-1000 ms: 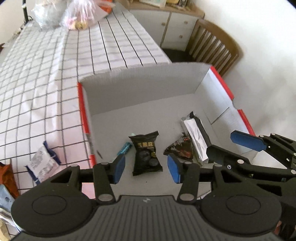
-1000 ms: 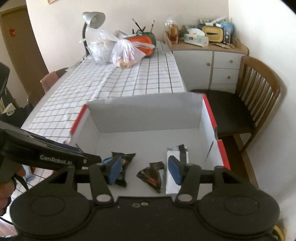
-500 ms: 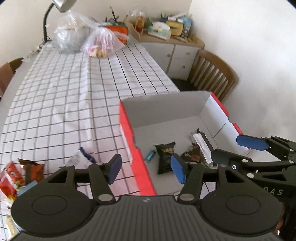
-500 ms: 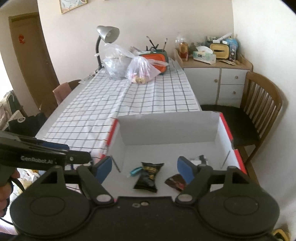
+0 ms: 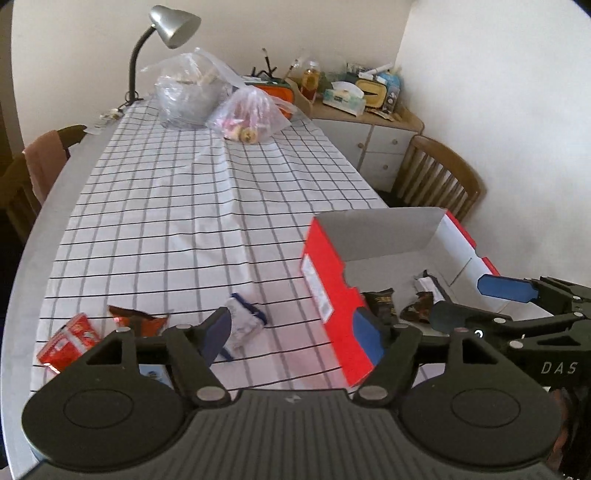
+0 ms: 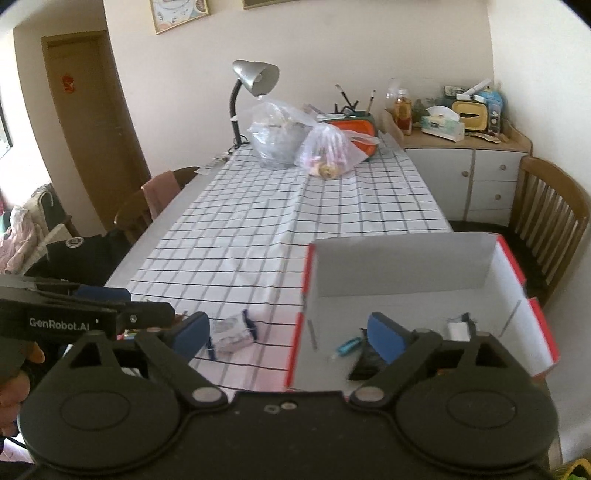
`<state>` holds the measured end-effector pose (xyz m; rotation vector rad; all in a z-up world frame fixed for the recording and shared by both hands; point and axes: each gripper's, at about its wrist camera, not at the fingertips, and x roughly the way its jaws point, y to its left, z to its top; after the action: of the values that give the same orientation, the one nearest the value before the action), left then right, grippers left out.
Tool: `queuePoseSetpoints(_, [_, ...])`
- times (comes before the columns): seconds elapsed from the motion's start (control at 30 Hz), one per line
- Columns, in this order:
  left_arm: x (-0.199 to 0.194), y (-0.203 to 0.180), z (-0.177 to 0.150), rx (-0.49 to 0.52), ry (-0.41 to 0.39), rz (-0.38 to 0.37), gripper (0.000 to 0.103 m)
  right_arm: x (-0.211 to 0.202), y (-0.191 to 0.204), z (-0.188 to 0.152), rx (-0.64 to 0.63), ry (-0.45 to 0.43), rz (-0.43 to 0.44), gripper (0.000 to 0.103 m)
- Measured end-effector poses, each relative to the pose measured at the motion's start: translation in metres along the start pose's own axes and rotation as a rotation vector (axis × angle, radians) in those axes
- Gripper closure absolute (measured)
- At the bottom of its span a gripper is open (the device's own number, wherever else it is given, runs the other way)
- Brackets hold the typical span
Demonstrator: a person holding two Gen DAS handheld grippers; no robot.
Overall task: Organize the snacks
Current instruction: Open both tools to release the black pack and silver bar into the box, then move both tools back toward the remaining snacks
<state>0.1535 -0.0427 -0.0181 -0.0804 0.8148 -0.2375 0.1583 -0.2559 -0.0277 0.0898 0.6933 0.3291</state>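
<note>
Both grippers were drawn back from the red-and-white cardboard box (image 5: 334,295). The left gripper (image 5: 295,334) and right gripper (image 6: 291,334) are opening (nothing held); the white-and-blue snack packet (image 5: 243,325) should be approached squarely.

Left wrist view: looking forward and down along the table (image 5: 177,206) from its near end, close above the cloth, box (image 5: 332,295) at 3 o'clock, lamp (image 5: 173,22) at 12. Right wrist view: same heading, set further right, box (image 6: 402,266) at 4 o'clock. Shared: table, box, lamp (image 6: 255,75), chair (image 6: 550,206), cupboard (image 6: 472,173).
</note>
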Motion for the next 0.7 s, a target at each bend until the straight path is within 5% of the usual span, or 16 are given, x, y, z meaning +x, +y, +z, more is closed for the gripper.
queuePoseSetpoints(0.7, [-0.034, 0.143, -0.049, -0.052, 0.039, 0.104, 0.025, 0.050, 0.111, -0.032, -0.049, 0.068, 0.061, 0.001])
